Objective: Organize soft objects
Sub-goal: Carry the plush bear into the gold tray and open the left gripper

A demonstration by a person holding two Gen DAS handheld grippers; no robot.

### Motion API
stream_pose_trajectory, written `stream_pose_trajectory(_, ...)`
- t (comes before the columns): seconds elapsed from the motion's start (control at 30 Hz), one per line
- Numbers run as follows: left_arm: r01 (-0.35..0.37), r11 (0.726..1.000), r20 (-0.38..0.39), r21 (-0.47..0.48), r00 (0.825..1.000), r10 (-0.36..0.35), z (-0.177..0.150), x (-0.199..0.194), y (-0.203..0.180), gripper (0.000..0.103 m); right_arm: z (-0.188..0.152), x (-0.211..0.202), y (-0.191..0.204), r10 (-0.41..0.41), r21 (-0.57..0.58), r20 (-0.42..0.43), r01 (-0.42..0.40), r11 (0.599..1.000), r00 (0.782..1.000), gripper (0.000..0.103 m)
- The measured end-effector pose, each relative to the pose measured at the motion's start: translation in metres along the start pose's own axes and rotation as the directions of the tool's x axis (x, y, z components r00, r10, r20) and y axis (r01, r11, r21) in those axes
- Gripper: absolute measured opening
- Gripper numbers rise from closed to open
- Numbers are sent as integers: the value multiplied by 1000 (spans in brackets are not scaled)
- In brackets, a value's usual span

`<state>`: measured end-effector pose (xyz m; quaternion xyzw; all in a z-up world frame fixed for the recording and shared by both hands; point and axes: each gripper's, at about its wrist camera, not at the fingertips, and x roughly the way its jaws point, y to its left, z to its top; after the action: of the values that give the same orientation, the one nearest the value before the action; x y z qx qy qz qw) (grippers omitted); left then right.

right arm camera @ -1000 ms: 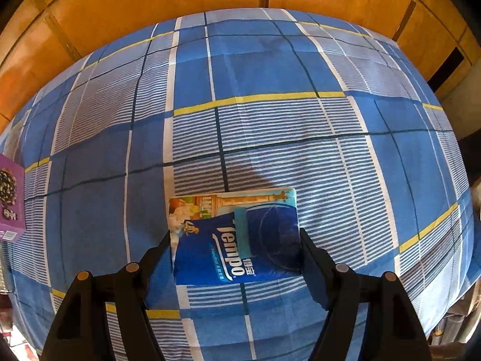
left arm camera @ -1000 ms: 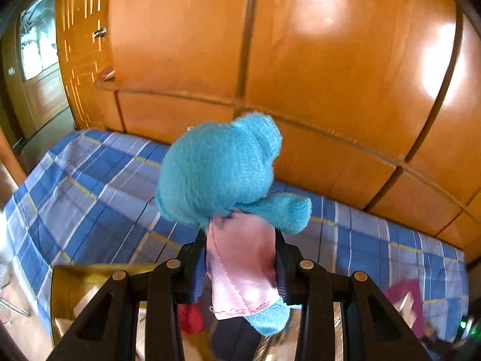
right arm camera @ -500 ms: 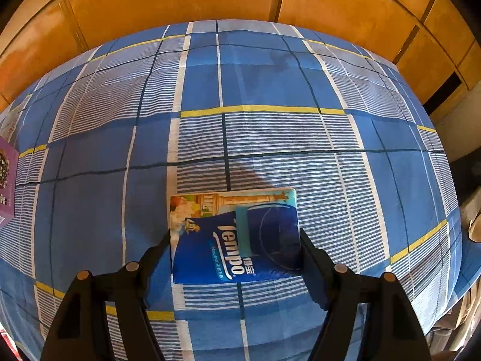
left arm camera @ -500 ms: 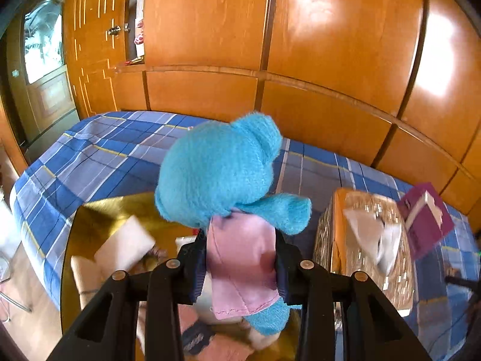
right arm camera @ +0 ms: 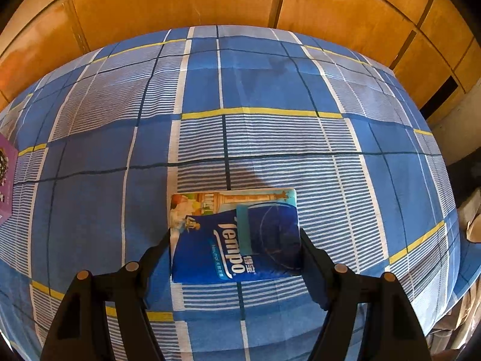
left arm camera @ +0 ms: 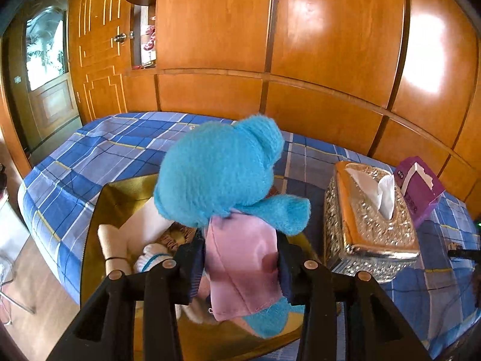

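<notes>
Over the gold bin: left gripper [left arm camera: 240,258] holds a blue plush toy [left arm camera: 222,171], fingers clamped on its pink-clothed body.
Toy axis: long axis runs along the fingers — round head away from the camera, legs toward it; one arm sticks out toward the tissue box side.
Gold bin [left arm camera: 111,192]: sits on the plaid bedsheet [left arm camera: 99,150] directly below the toy, already holding rolled pale cloth [left arm camera: 112,246] and other soft items.
Beside the bin: an ornate tissue box [left arm camera: 369,228], just apart from the bin's edge; a purple carton [left arm camera: 419,189] touches or nearly touches the box's far side — cannot tell which.
Open room: bare bedsheet lies past the bin up to the wooden wall panels [left arm camera: 330,45].
Right gripper [right arm camera: 236,246]: fingers closed on both short ends of a Tempo tissue pack [right arm camera: 237,237], held above the bedsheet, its long axis crosswise between the fingers.
Bed edge: falls away beyond the pack, opposite the purple carton.
</notes>
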<state>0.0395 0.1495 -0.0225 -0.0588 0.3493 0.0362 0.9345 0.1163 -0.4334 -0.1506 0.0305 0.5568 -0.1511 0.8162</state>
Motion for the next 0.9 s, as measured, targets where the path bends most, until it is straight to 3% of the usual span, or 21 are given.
stream_pose_trajectory(0.4,-61,997,-56,-41,997,59,-30,0,40,42,7,-6,9,-26,-29,14,27,999,1000,74)
stream_pose_trajectory(0.6,-92,986,-74,-140,994,82,-45,-15,82,42,7,-6,8,-34,-44,19,35,998,999,74)
stream_pose_trajectory(0.73,-79,974,-76,-212,995,65,-49,-26,107,42,6,-7,10,-42,-54,23,43,998,999,74)
stream_pose_trajectory(0.9,-33,978,-91,-206,996,15,-48,-16,102,42,4,-10,14,-51,-63,27,53,997,998,74)
